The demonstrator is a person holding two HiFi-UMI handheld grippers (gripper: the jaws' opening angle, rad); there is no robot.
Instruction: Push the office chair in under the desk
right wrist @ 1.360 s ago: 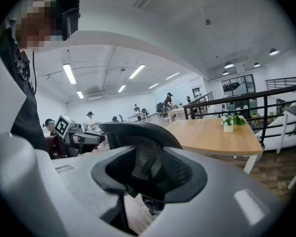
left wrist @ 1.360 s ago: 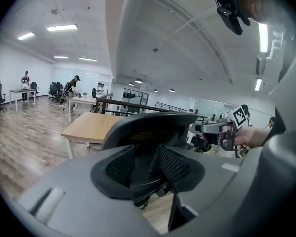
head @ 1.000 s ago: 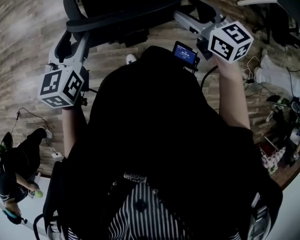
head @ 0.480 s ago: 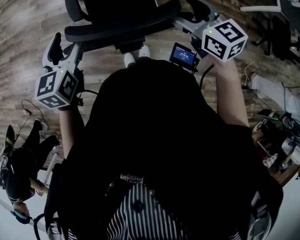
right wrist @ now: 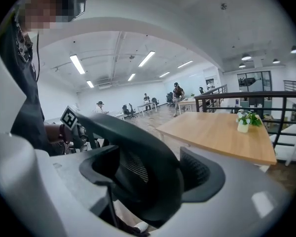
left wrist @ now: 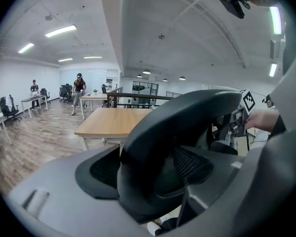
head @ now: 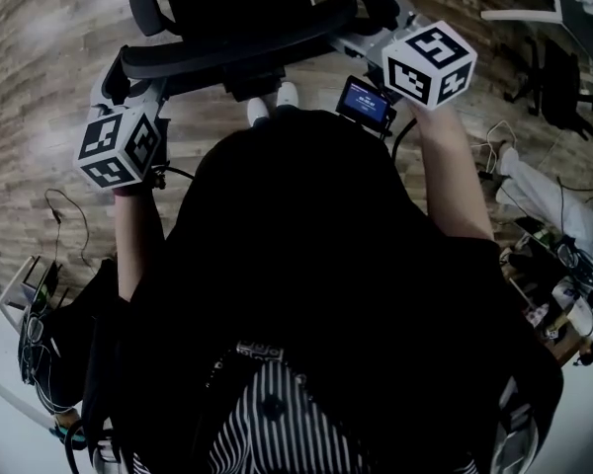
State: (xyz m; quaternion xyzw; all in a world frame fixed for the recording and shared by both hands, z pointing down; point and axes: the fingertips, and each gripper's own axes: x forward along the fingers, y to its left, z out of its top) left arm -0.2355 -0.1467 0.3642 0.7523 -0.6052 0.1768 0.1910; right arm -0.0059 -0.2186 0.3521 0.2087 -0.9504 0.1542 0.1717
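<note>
- Left gripper [left wrist: 150, 167], right gripper [right wrist: 153, 172]: jaws wide, just been opening. The office chair [head: 237, 42] backrest rim lies between each pair, not clamped.
- Chair stands on wood-plank floor [head: 49, 87]; wooden desk [left wrist: 111, 120] beyond it.
- Open office, ceiling strip lights [left wrist: 60, 31].

Black office chair [head: 232, 47] — upright; light wooden desk [left wrist: 111, 121] beyond it.

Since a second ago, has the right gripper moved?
Yes: right gripper shifted up-left, away from the white desk frame; its jaws have just been opening, chair back between them.
</note>
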